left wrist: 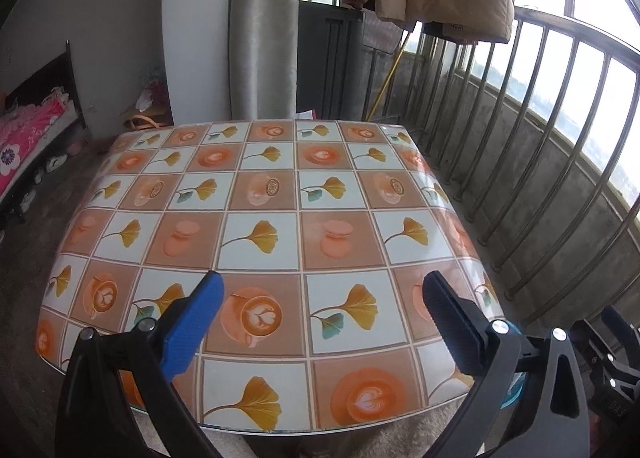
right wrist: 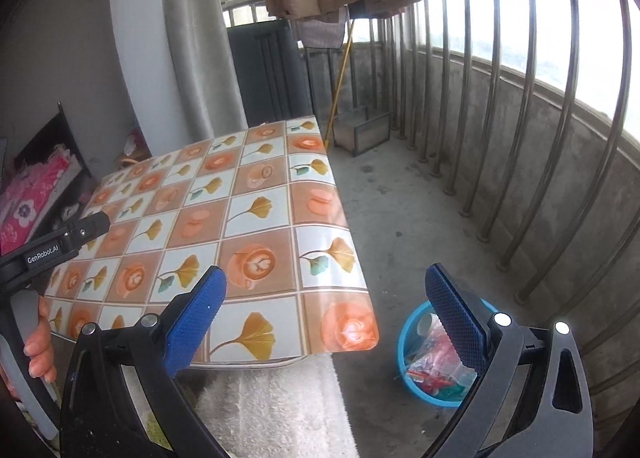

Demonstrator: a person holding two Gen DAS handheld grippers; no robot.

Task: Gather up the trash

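- The left gripper (left wrist: pixel 320 322) hangs over the table's (left wrist: pixel 264 194) near edge, its blue-padded jaws wide apart and holding nothing.
- The right gripper (right wrist: pixel 326 310) is past the table's near right corner, jaws likewise apart and empty.
- The trash (right wrist: pixel 430 358), crumpled wrappers, lies in a blue basin (right wrist: pixel 404 342) on the concrete floor (right wrist: pixel 400 218) beside that corner.

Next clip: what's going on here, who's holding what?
A person holds a hand-held gripper in each hand over a small table with a patterned cloth, on a balcony. The left hand-held gripper and the right hand-held gripper are both open and hold nothing. No trash shows on the tabletop. A blue bin on the floor to the table's right already holds wrappers, and the right hand-held gripper points toward it.
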